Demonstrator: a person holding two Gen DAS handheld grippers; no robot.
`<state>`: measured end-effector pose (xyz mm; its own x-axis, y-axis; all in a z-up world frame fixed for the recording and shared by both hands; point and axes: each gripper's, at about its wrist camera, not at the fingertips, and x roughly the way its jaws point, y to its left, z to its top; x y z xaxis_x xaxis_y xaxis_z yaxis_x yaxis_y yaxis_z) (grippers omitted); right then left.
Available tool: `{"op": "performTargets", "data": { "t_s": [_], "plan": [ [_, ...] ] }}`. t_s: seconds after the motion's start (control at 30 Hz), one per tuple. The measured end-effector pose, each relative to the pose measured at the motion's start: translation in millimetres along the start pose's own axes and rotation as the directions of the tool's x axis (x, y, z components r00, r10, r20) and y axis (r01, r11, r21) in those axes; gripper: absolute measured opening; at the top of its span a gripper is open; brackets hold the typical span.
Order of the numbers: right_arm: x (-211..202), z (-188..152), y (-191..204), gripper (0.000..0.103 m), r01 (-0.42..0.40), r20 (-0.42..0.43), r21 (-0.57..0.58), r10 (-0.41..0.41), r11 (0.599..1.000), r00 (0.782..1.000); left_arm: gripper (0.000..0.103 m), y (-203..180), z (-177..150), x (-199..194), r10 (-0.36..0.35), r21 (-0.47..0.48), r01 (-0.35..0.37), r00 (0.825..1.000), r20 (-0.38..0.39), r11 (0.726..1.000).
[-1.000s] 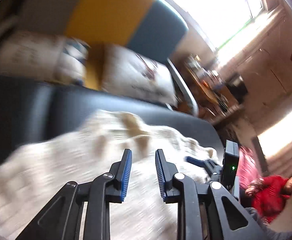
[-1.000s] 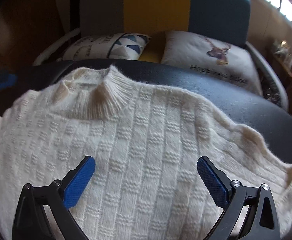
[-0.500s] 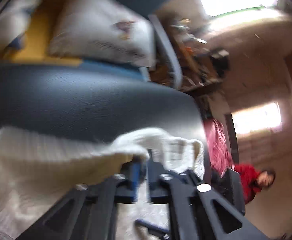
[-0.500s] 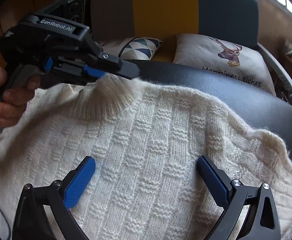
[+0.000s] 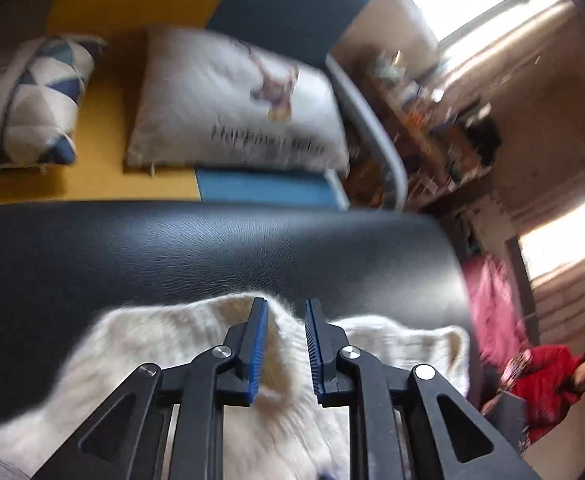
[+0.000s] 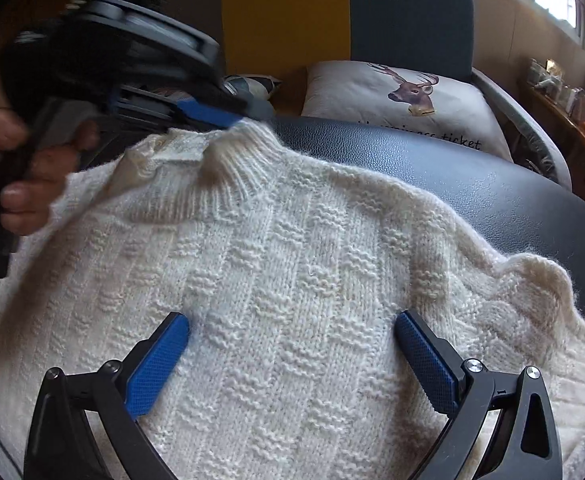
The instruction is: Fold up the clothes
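Note:
A cream knitted sweater (image 6: 292, 280) lies spread front-up on a black leather surface (image 6: 492, 184), collar at the far side. My left gripper (image 5: 285, 310) hovers at the ribbed collar (image 6: 236, 160). Its blue pads stand a narrow gap apart, with collar fabric (image 5: 284, 332) showing between and under them. In the right wrist view a hand (image 6: 24, 184) holds that left gripper (image 6: 212, 114) at the collar's far edge. My right gripper (image 6: 292, 326) stands wide open low over the sweater's chest, nothing between its fingers.
Behind the black surface is a yellow and blue sofa (image 6: 284, 20) with a deer cushion (image 6: 404, 96) and a triangle-pattern cushion (image 5: 32, 100). A cluttered shelf (image 5: 432, 120) stands at the right. A person in red (image 5: 548, 380) sits low at the far right.
The left gripper swung in to the collar and pinched it half a second ago; its pads have since parted again. The right gripper has stayed wide open and crept slightly closer to the sweater.

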<state>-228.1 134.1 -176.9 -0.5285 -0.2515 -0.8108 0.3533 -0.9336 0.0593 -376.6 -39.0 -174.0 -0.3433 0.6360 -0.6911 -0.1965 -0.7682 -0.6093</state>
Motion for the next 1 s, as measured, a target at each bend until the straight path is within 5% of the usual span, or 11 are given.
{"op": "performTargets", "data": {
  "t_s": [0.13, 0.27, 0.43, 0.63, 0.73, 0.83, 0.87, 0.97, 1.0],
  "plan": [
    [-2.7, 8.0, -2.0, 0.103, -0.035, -0.013, 0.009, 0.035, 0.999, 0.999, 0.019, 22.1, -36.6, -70.4, 0.027, -0.046, -0.021, 0.992, 0.126, 0.999],
    [-22.6, 44.8, 4.4, 0.103, -0.236, 0.003, 0.056, 0.236, 0.970, 0.972, 0.019, 47.9, -89.8, -105.6, 0.155, -0.061, -0.146, 0.973, 0.173, 0.987],
    [-5.6, 110.8, 34.7, 0.103, -0.540, 0.022, 0.179, 0.545, 0.823, 0.838, 0.019, 74.0, -122.2, -110.7, 0.191, -0.104, -0.174, 0.965, 0.181, 0.979],
    [72.7, 142.3, 63.8, 0.103, -0.545, -0.166, 0.325, 0.614, 0.773, 0.772, 0.019, 82.6, -132.2, -108.2, 0.196, -0.036, -0.193, 0.964, 0.179, 0.981],
    [85.5, 147.9, 81.8, 0.103, -0.607, -0.143, 0.334, 0.675, 0.721, 0.724, 0.019, 85.0, -136.0, -106.8, 0.184, -0.005, -0.186, 0.965, 0.188, 0.983],
    [90.4, 159.8, 100.1, 0.103, -0.698, -0.055, 0.351, 0.758, 0.624, 0.650, 0.019, 88.1, -135.9, -107.4, 0.171, -0.013, -0.172, 0.966, 0.193, 0.985],
    [93.6, 163.9, 104.4, 0.103, -0.704, -0.036, 0.349, 0.759, 0.619, 0.650, 0.019, 88.4, -136.6, -107.7, 0.170, -0.012, -0.171, 0.966, 0.195, 0.985],
    [111.1, 170.8, 106.9, 0.103, -0.619, -0.043, 0.336, 0.668, 0.710, 0.743, 0.017, 88.7, -138.3, -106.8, 0.179, -0.004, -0.182, 0.963, 0.200, 0.983],
    [111.2, 172.0, 105.7, 0.103, -0.623, -0.033, 0.325, 0.667, 0.711, 0.744, 0.017, 88.6, -137.2, -106.4, 0.185, 0.003, -0.190, 0.963, 0.198, 0.982]
  ]
}}
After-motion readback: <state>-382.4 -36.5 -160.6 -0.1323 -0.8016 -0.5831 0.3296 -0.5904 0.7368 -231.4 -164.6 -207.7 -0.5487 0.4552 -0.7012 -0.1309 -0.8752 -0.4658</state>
